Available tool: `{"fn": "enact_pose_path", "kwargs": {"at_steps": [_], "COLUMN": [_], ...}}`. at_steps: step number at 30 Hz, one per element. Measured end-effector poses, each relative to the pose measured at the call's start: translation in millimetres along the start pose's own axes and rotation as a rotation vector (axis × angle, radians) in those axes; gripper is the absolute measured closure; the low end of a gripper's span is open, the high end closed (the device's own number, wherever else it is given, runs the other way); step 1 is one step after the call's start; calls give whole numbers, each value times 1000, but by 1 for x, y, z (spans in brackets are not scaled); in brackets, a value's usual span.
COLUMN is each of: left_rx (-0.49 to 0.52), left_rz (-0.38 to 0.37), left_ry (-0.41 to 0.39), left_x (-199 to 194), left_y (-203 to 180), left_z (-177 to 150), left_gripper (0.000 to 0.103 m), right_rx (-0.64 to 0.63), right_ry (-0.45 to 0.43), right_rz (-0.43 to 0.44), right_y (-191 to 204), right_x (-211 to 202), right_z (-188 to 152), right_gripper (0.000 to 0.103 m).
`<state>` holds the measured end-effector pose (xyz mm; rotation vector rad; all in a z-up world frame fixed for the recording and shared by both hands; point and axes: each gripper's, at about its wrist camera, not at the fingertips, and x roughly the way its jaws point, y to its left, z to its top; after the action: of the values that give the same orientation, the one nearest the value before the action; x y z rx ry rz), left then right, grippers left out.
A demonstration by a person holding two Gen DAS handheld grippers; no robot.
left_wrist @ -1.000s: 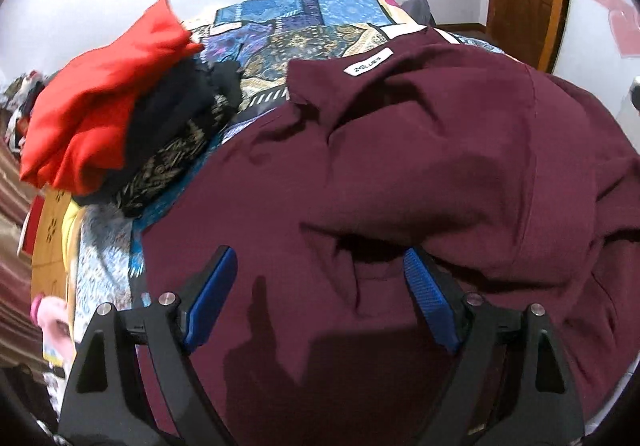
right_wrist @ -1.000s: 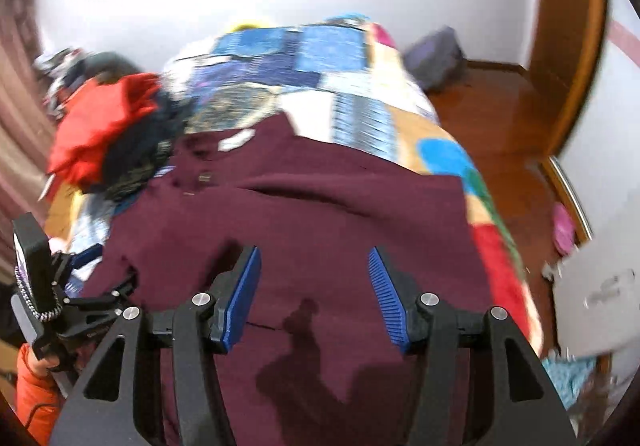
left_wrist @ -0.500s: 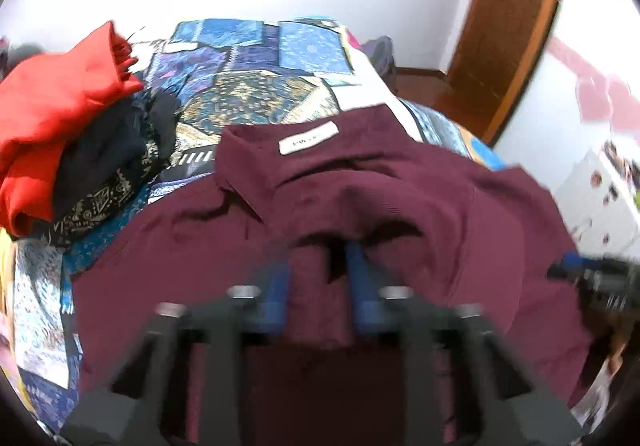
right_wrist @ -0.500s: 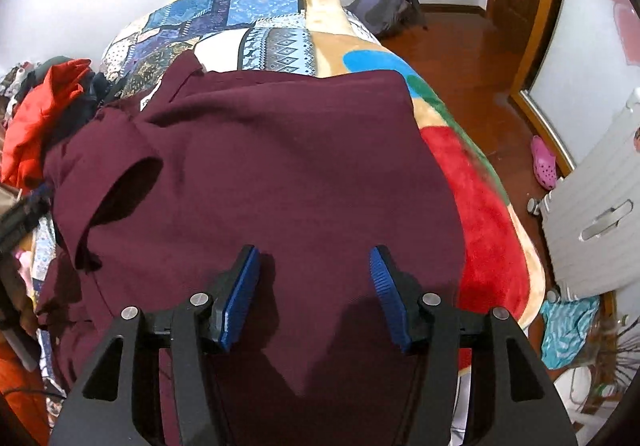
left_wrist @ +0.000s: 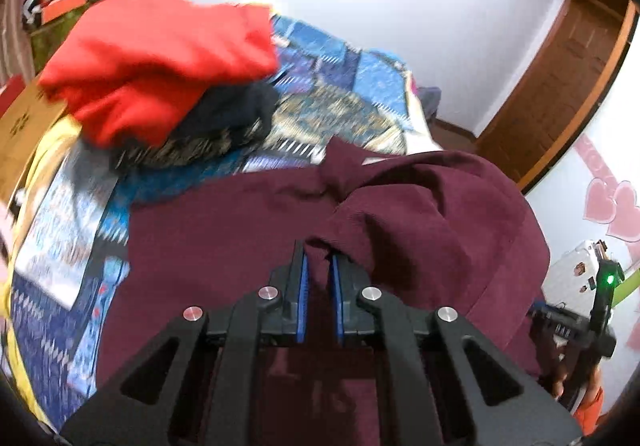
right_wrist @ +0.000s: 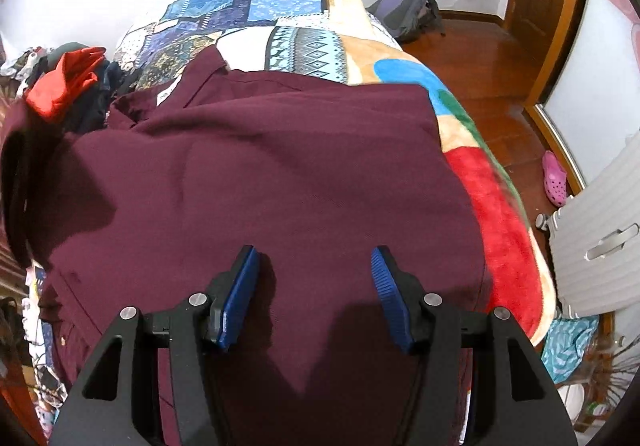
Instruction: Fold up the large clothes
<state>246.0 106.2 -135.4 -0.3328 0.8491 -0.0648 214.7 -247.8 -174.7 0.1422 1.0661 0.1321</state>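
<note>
A large maroon shirt [right_wrist: 288,166] lies spread on the patchwork bed cover [right_wrist: 288,2], collar and white label toward the far end. My left gripper [left_wrist: 319,266] is shut on a fold of the maroon shirt [left_wrist: 420,214] and lifts it into a hump. My right gripper [right_wrist: 314,278] is open and empty, just above the flat near part of the shirt. The right gripper also shows at the right edge of the left wrist view [left_wrist: 576,326].
A pile of red and dark clothes [left_wrist: 160,66] sits on the bed's left side, also in the right wrist view [right_wrist: 68,82]. A wooden door [left_wrist: 560,86], a grey bag [right_wrist: 412,6], a pink shoe [right_wrist: 555,178] and a white cabinet [right_wrist: 600,238] stand to the right.
My left gripper closed on a fold of the shirt and raised it. My right gripper stayed open and shifted toward the bed's right side over the shirt.
</note>
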Motion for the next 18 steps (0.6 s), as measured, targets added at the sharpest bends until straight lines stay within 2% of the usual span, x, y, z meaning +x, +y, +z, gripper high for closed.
{"fn": "enact_pose_path", "kwargs": {"at_steps": [5,8,11,13,14,17,18], "left_rx": [-38,1,86,182,213,246,242], "left_rz": [55,124,195,268,288,292,282], "left_ry": [124,196,171,142,125,69,43], "left_x": [22,38,29,18,12,-9,-20], "left_y": [25,29,17,3,-3,-10,-13], "left_z": [-39,-58,-60,-59,-58,-55,-53], "left_gripper": [92,79,71,69,63,44,42], "right_rx": [-23,-28,-25,-18,-14,2,4], "right_ry": [-1,-2,-1,-2,-1,0,0], "right_rz": [-10,-9,-5,1,2,8,9], "right_y": [8,10,9,7,7,6,6], "right_x": [2,1,0,-2,-3,-4,-4], "right_z": [0,-1,-1,-2,-1,-1,-1], "right_gripper": [48,48,48,48,48,48,48]}}
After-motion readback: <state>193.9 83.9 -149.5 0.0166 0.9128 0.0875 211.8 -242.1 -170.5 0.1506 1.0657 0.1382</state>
